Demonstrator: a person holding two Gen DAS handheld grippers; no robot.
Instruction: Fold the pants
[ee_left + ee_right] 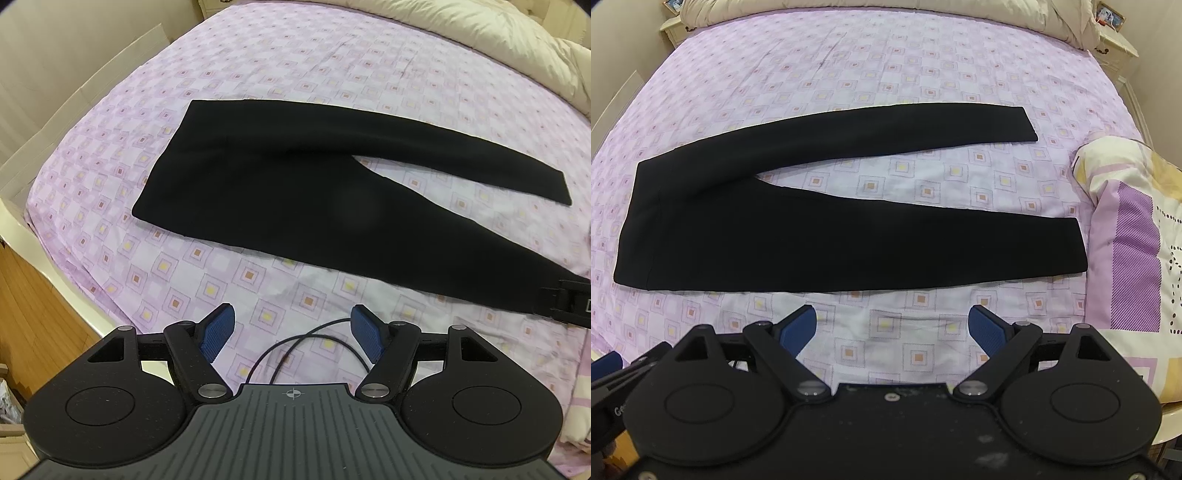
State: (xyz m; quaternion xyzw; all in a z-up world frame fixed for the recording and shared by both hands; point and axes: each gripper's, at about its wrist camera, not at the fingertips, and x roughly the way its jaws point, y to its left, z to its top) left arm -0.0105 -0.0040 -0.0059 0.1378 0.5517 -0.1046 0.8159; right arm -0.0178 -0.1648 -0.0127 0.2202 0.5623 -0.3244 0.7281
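Left wrist view, read from left to right: a cardboard panel [92,85] stands along the bed's left edge, with wooden floor [33,317] below it. On the lilac patterned bedsheet [258,66] the black pants [266,184] lie flat, waistband to the left, both legs running right and spread in a narrow V. My left gripper [291,332] hangs above bare sheet just short of the pants' near edge, its blue pads [218,332] set wide apart and holding nothing; a thin black cable [314,334] loops between them. A cream duvet [517,37] is bunched at the far right. Right wrist view, same order: the waistband sits at the left, the two leg hems end at the right, near a folded patterned quilt [1134,236] but not touching it. My right gripper [894,328] is likewise spread wide and empty, over the sheet, close to the near leg, with no contact
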